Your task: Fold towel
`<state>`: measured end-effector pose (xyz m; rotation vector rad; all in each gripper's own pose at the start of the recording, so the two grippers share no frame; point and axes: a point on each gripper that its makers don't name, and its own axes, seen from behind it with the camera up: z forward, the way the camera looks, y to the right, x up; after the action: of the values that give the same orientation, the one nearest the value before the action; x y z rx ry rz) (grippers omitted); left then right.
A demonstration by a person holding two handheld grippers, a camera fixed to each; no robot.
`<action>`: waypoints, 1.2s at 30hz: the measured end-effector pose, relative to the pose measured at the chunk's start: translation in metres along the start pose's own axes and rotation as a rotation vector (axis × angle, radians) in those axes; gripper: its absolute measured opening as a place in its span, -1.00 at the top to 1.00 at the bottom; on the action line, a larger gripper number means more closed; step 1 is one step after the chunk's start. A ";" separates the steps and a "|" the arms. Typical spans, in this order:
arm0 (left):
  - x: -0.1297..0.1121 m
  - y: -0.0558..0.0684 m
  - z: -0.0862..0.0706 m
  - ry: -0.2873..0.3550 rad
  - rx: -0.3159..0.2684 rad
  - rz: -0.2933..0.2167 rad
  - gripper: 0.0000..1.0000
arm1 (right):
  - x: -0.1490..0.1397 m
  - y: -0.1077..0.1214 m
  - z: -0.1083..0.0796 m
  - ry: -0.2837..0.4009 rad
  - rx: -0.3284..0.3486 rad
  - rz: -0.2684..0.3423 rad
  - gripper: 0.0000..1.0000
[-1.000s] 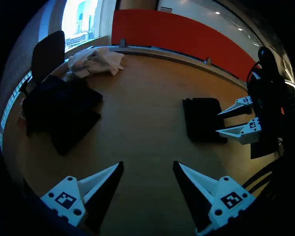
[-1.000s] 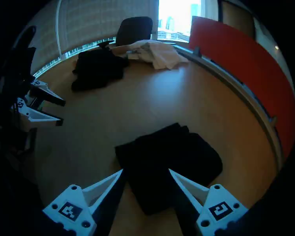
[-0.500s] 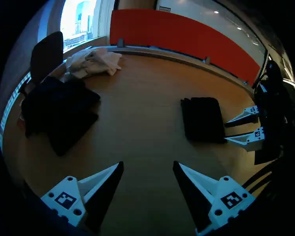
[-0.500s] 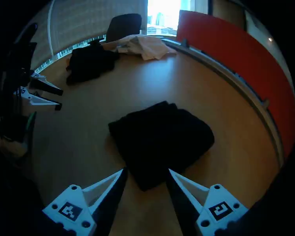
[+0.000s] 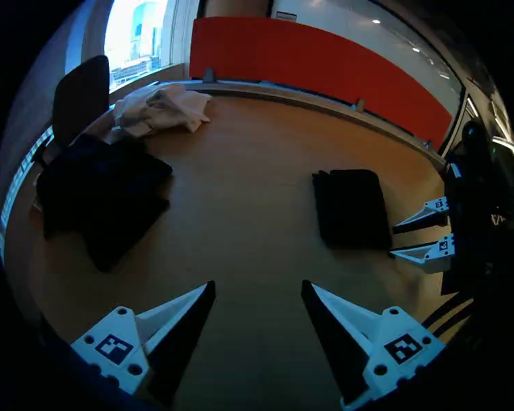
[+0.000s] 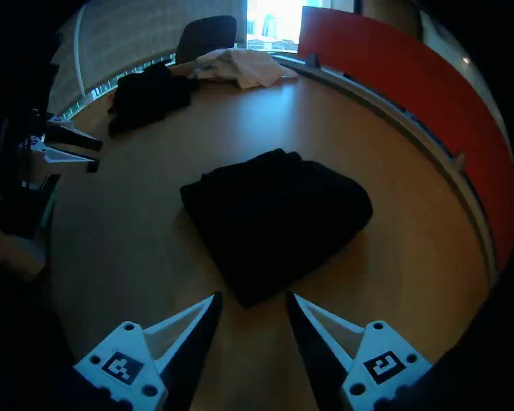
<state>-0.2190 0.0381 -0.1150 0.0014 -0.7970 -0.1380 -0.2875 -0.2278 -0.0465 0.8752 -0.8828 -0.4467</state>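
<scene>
We see a wooden worktop [image 6: 414, 253] with a folded black towel [image 6: 277, 212] lying flat on it, its near corner by the tips of our right tongs [image 6: 254, 294], which stand apart, empty. Our left tongs [image 5: 258, 283], likewise apart, hover well off.

Tabletop [image 5: 250, 212] bare centrally; folded towel [image 5: 353, 205] right; pile [image 5: 99, 192] left.

Black towel [image 6: 277, 219], folded into a thick rectangle, flat on wooden table [image 6: 408, 274].

The folded towel [image 6: 277, 219] at centre is black, the table [image 6: 414, 267] orange-brown. Upper right, the panel [image 6: 408, 75] is red; the cloth [image 6: 240, 65] at top, white.
</scene>
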 end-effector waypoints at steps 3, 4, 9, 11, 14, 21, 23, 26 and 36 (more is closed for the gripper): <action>-0.001 0.000 0.000 0.000 -0.001 -0.002 -0.86 | -0.003 -0.001 0.002 -0.006 0.003 0.018 -0.29; -0.001 0.001 0.000 -0.001 -0.001 -0.003 -0.86 | -0.004 -0.001 0.003 -0.007 0.006 0.024 -0.23; -0.001 0.001 0.000 -0.001 -0.004 -0.004 -0.86 | -0.006 -0.003 0.004 -0.009 0.014 0.043 -0.03; 0.000 0.002 0.001 -0.001 -0.005 -0.003 -0.85 | -0.006 -0.003 0.005 -0.010 0.012 0.049 -0.03; 0.000 0.002 0.001 -0.001 -0.006 -0.001 -0.86 | -0.004 -0.004 0.006 -0.005 0.011 0.060 -0.03; -0.001 0.003 0.002 -0.005 -0.006 0.002 -0.86 | -0.003 -0.001 0.006 -0.003 0.000 0.088 0.34; -0.001 0.003 0.002 -0.005 -0.007 0.002 -0.86 | -0.003 0.000 0.006 -0.003 -0.001 0.097 0.48; -0.001 0.002 0.002 -0.005 -0.006 0.001 -0.86 | -0.004 0.000 0.005 -0.004 0.004 0.115 0.68; -0.002 0.003 0.003 -0.009 -0.004 0.003 -0.86 | -0.003 0.002 0.005 0.010 0.006 0.138 0.89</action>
<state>-0.2225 0.0412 -0.1138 -0.0047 -0.8054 -0.1366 -0.2934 -0.2267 -0.0446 0.8152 -0.9290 -0.3193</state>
